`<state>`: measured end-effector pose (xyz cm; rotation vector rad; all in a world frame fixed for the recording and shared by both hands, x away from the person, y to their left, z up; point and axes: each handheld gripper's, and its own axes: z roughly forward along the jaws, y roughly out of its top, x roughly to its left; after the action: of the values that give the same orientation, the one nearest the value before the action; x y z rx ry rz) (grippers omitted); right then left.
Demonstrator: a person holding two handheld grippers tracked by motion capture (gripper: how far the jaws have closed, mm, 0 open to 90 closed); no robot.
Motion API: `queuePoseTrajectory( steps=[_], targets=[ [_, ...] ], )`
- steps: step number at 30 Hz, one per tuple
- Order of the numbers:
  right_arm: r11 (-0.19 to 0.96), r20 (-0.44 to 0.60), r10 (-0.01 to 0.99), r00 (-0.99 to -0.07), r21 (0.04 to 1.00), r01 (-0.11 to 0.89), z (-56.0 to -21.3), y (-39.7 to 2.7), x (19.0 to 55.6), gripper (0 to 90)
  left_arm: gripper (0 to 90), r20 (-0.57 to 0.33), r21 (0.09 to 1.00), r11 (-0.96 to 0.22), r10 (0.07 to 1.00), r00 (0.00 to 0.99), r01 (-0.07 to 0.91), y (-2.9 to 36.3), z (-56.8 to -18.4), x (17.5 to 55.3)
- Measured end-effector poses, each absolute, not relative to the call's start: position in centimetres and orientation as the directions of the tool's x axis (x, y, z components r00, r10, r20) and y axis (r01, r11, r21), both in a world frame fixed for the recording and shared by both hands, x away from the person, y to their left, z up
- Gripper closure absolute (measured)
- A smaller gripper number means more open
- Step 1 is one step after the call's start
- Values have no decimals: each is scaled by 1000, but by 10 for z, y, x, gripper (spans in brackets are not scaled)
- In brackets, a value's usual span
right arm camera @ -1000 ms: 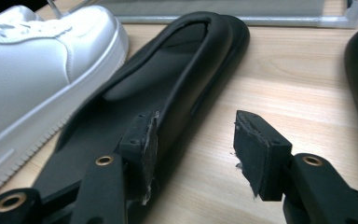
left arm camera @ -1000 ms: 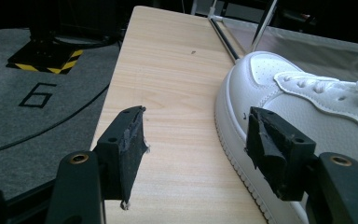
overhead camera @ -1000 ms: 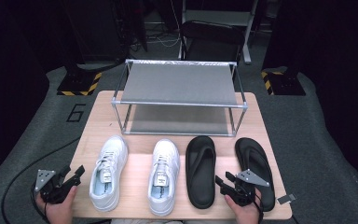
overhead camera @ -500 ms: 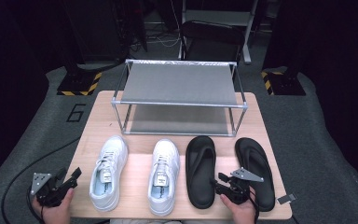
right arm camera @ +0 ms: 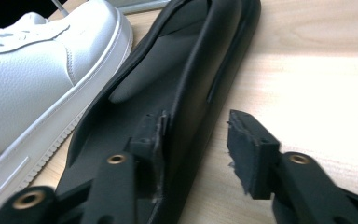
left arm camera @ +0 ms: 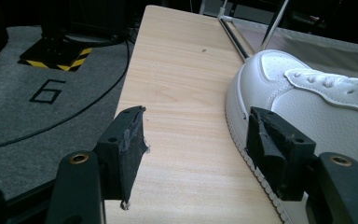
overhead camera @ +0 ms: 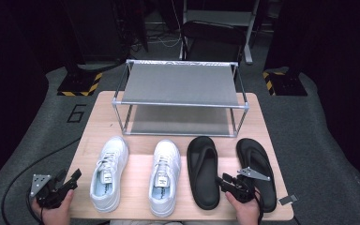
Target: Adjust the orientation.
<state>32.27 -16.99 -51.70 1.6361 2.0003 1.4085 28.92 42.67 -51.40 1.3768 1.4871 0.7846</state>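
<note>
Black rubber is what the right gripper is busy with: its jaws straddle the outer edge of the left flip-flop near the heel, one jaw over the footbed, the other outside on the bare counter. They have just been closing, yet in the right gripper view a gap shows between the outer pad and the sandal's rim, so the jaws stand fairly wide with that edge between them, not pressing. Just past the inner jaw lies the right white sneaker; behind the gripper's body, on the outer side, lies the other flip-flop.

Over at the near left corner, the left gripper has its jaws wide with nothing between them but pale wood. The left white sneaker lies just beside one jaw, its sole right against that jaw in the left gripper view. Ahead of both pairs of jaws stands a two-tier metal shoe rack.
</note>
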Motion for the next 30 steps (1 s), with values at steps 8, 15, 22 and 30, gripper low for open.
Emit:
queuePoseTrajectory(
  steps=[8, 15, 22, 30],
  targets=[
    [-49, 393, 836, -383, 749, 661, -519, -165, 323, 486, 373, -199, 912, 160, 978, 67, 378, 428, -514, 289],
    [-62, 440, 819, -369, 707, 705, -526, -165, 325, 505, 373, -204, 912, 165, 977, 67, 375, 429, -514, 290],
    [-110, 524, 777, -349, 659, 744, -532, -166, 327, 516, 373, -203, 913, 166, 977, 60, 373, 430, -513, 289],
    [-114, 532, 773, -347, 654, 748, -532, -167, 327, 534, 373, -207, 915, 174, 977, 53, 364, 430, -514, 289]
  ],
)
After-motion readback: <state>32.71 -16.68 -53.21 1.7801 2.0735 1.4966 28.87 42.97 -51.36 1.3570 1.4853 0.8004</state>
